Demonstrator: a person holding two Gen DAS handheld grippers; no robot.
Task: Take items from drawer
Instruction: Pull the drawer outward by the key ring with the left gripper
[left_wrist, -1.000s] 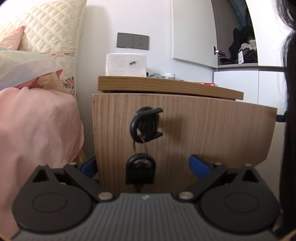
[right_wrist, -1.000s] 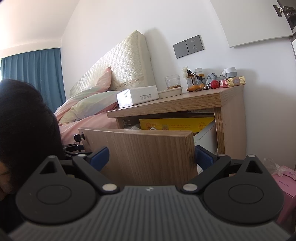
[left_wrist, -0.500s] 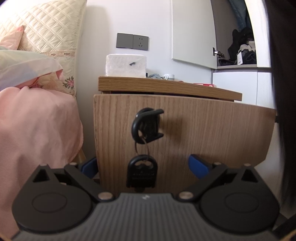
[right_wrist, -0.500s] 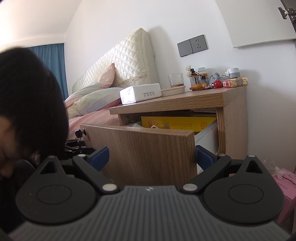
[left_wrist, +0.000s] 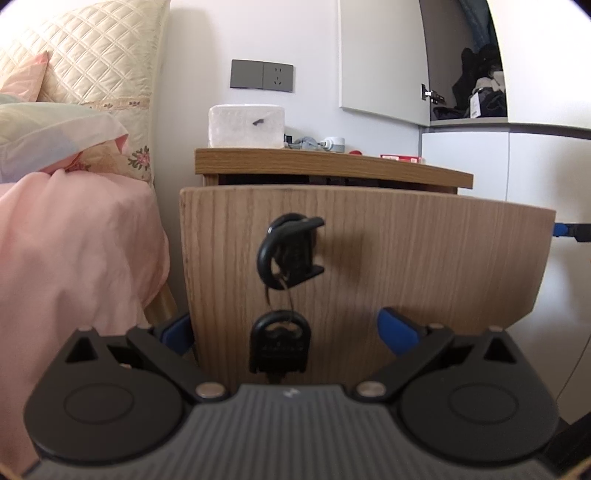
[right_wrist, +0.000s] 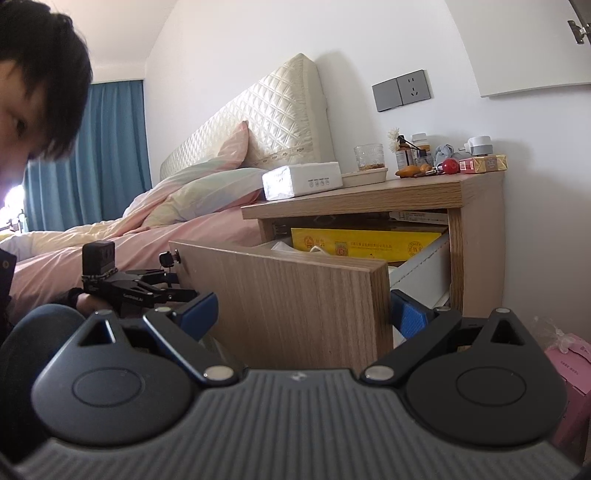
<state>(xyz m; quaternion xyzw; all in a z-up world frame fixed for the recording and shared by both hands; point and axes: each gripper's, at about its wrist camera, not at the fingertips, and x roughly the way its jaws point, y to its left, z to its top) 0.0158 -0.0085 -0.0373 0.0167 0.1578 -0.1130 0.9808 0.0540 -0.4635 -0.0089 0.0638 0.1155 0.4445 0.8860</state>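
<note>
Left wrist view: the left gripper (left_wrist: 288, 328) is held level, low in front of the drawer (left_wrist: 365, 258), facing its wooden front square-on. Its blue fingers (left_wrist: 397, 330) are spread wide and hold nothing; a key (left_wrist: 279, 341) hangs between them from the key in the lock (left_wrist: 291, 251). The drawer front stands pulled out from the nightstand (left_wrist: 332, 166). Right wrist view: the right gripper (right_wrist: 303, 310) is held level at the drawer's corner, its fingers (right_wrist: 408, 312) wide apart either side of the front panel's end, gripping nothing. The left gripper (right_wrist: 147, 288) appears at the lock side, a hand (right_wrist: 83, 301) behind it. Inside the open drawer (right_wrist: 288, 291) lies a yellow box (right_wrist: 365, 243).
</note>
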